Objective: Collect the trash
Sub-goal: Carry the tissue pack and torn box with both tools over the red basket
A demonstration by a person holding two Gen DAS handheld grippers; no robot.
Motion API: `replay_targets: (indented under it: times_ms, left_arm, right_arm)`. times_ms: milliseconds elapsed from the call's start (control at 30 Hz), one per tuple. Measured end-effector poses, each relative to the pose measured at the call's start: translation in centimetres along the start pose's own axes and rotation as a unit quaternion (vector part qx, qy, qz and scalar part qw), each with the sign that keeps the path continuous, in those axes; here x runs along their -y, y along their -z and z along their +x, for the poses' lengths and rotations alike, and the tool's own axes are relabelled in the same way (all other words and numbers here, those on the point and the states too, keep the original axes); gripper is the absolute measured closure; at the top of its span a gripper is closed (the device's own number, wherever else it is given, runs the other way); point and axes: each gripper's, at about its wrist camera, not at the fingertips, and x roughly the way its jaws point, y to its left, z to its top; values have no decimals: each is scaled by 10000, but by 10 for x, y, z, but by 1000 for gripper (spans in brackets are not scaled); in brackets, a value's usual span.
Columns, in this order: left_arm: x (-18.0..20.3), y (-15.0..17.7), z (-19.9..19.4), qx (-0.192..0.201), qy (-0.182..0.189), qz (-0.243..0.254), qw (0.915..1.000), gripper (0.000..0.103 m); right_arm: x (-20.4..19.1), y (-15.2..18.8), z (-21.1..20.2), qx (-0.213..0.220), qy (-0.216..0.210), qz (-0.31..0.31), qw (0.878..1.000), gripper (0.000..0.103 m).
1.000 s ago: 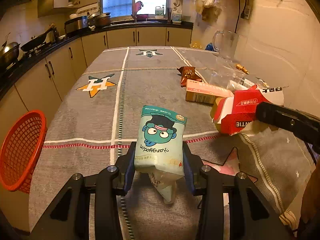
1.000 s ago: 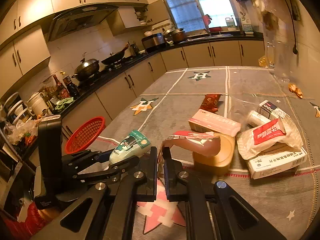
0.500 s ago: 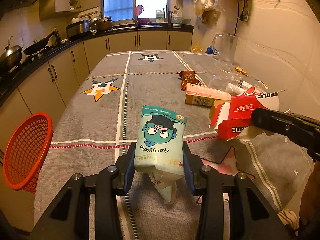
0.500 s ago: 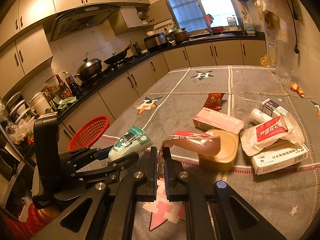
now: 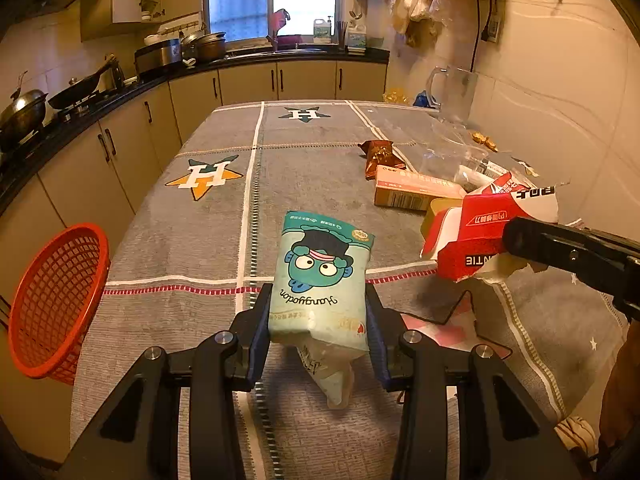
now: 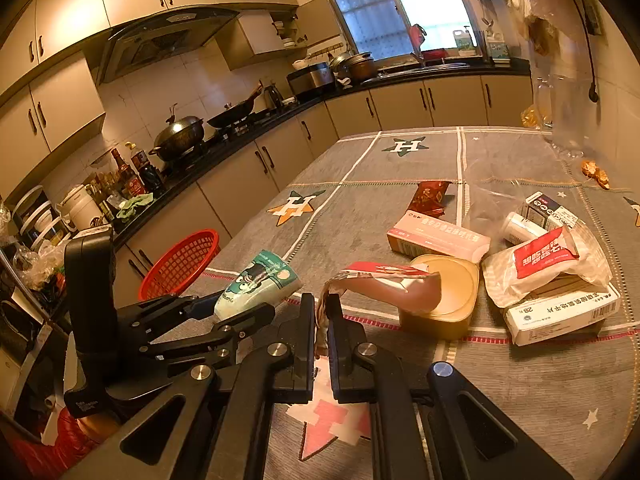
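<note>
Left wrist view: left claw (image 5: 318, 322) clamps teal cartoon tissue pack (image 5: 322, 276), lifted over grey table (image 5: 192, 248). Red basket (image 5: 56, 300) hangs off the table's left edge. Right claw enters from right, pinching torn red carton (image 5: 476, 240).

Right wrist view: right claw (image 6: 320, 320) closed tight on the carton's torn flap (image 6: 384, 280), just in front of tan tub (image 6: 452, 300). Pink box (image 6: 436, 238), white packets behind.
</note>
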Motion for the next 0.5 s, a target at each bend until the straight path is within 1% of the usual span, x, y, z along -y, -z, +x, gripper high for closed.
replay_targets:
  times_ms: [500]
  left_arm:
    - [-16, 1, -6, 40, -56, -130, 9999, 62]
  right_arm:
    - [-5, 0, 8, -102, -4, -77, 9999, 96]
